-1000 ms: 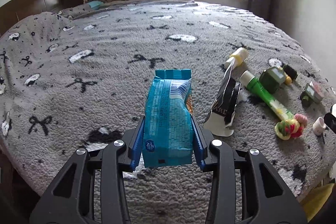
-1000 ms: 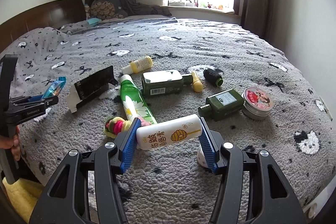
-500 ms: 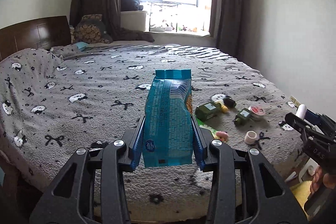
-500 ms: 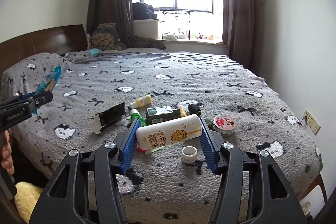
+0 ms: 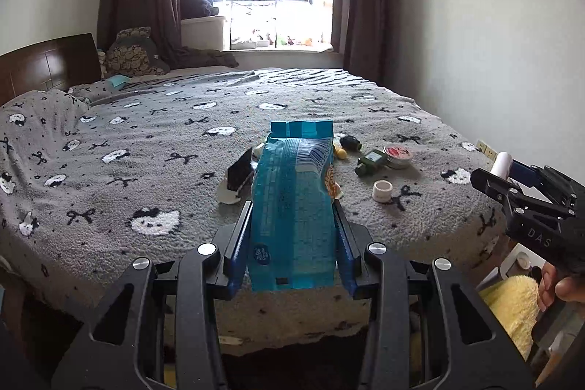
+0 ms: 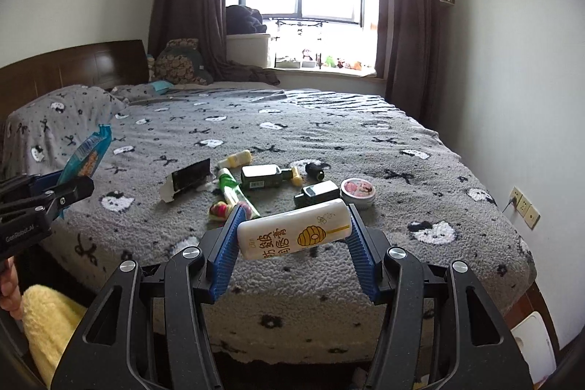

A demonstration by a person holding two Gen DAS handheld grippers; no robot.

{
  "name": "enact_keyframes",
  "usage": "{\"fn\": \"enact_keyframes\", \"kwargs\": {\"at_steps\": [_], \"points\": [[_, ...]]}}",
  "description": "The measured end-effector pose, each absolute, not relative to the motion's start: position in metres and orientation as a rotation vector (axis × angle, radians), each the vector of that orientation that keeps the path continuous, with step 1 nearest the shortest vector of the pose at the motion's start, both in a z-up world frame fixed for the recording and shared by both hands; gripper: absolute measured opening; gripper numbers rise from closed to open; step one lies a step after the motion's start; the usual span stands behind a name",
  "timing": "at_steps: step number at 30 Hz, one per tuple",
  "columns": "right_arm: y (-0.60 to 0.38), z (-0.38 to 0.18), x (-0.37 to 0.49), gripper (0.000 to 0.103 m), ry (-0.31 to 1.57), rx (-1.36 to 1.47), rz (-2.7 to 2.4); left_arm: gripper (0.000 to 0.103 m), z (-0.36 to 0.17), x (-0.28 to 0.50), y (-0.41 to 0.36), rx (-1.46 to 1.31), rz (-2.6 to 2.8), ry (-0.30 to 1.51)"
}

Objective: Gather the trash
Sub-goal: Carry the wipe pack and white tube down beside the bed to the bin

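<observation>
Left item: blue snack wrapper (image 5: 292, 207), held in the left gripper (image 5: 292, 243) off the near edge of the bed (image 5: 146, 141). It is judged light, thin and crinkly, slippery under the pads, and easy to crush. It is best taken across its flat lower half, as here. The blue pads press both long sides, the jaws set narrow, and the sealed top stands free above them.

Middle lot, on the bed toward its near right corner:
- a black-and-white carton (image 6: 190, 180)
- a green tube (image 6: 234, 192)
- a small yellow bottle (image 6: 237, 158)
- two dark green bottles (image 6: 261, 176) (image 6: 318, 192)
- a round tin (image 6: 357, 191)
- a coloured hair tie (image 6: 218, 210)
- a white cap (image 5: 382, 189)

All lie apart from both grippers, not yet collected.

Right item: white tube (image 6: 294, 234) with a beehive print, held crosswise in the right gripper (image 6: 294, 243), also off the bed's near edge. It is judged light, smooth and somewhat squeezable, and likely to pivot since it is pinched at its ends. The jaws stand at medium width, a pad on each end.
</observation>
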State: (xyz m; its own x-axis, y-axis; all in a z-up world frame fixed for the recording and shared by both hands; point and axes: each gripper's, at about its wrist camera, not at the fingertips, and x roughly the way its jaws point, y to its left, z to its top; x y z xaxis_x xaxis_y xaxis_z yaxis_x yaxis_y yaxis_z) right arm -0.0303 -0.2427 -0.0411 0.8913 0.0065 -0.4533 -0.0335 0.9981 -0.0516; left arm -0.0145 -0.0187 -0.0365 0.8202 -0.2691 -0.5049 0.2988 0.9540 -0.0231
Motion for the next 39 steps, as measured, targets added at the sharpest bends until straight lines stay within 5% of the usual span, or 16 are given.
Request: {"fn": "enact_keyframes", "kwargs": {"at_steps": [39], "points": [[-0.226, -0.274, -0.005, 0.056, 1.195, 0.072, 0.217, 0.038, -0.301, -0.009, -0.038, 0.122, -0.452, 1.313]]}}
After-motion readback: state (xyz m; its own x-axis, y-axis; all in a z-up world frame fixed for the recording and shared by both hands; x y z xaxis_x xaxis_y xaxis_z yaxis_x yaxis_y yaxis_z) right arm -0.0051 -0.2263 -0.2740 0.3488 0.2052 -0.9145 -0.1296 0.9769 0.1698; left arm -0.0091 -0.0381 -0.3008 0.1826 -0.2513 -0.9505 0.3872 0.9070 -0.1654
